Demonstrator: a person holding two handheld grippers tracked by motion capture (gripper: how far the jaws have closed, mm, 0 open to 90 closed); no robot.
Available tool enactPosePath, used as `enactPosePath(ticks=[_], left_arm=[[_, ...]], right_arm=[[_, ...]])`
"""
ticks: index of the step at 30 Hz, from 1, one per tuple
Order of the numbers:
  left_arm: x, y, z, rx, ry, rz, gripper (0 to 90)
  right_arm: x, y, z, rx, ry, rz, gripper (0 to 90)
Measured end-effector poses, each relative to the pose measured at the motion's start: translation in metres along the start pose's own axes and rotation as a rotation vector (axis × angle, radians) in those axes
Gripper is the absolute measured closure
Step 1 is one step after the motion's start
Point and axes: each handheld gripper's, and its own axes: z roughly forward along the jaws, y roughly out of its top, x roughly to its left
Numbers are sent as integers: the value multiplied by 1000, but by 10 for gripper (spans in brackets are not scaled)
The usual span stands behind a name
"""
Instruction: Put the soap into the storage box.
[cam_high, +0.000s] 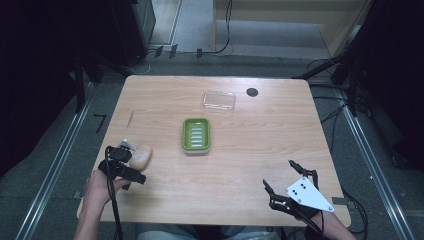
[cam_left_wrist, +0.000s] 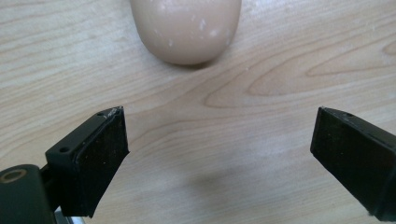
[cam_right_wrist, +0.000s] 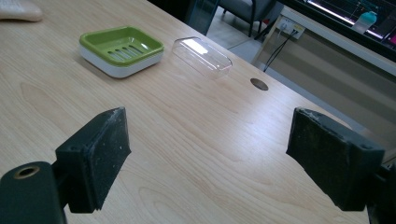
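I am holding the left gripper (cam_left_wrist: 219, 144) wide open over bare wood, the peach soap bar (cam_left_wrist: 186, 28) lying just ahead, untouched. Further right, the green soap dish (cam_high: 196, 135) and clear lid (cam_high: 219, 100) are sitting. The right gripper (cam_right_wrist: 208, 154) is gaping wide, empty.

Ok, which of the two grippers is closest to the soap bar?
The left gripper, open right beside the beige oval soap bar. The right gripper sits open at the table's opposite near corner, far from it.
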Motion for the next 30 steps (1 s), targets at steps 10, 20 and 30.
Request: enactPosePath(ticks=[10, 20, 30], left_arm=[[1, 13, -2, -3, -4, 7, 44], [3, 23, -3, -10, -12, 7, 40], [3, 33, -3, -20, -14, 4, 40]], right_arm=[[-1, 0, 0, -4, -3, 7, 131], [-2, -1, -1, -10, -7, 21, 131], [-4, -1, -3, -30, -14, 48, 131]])
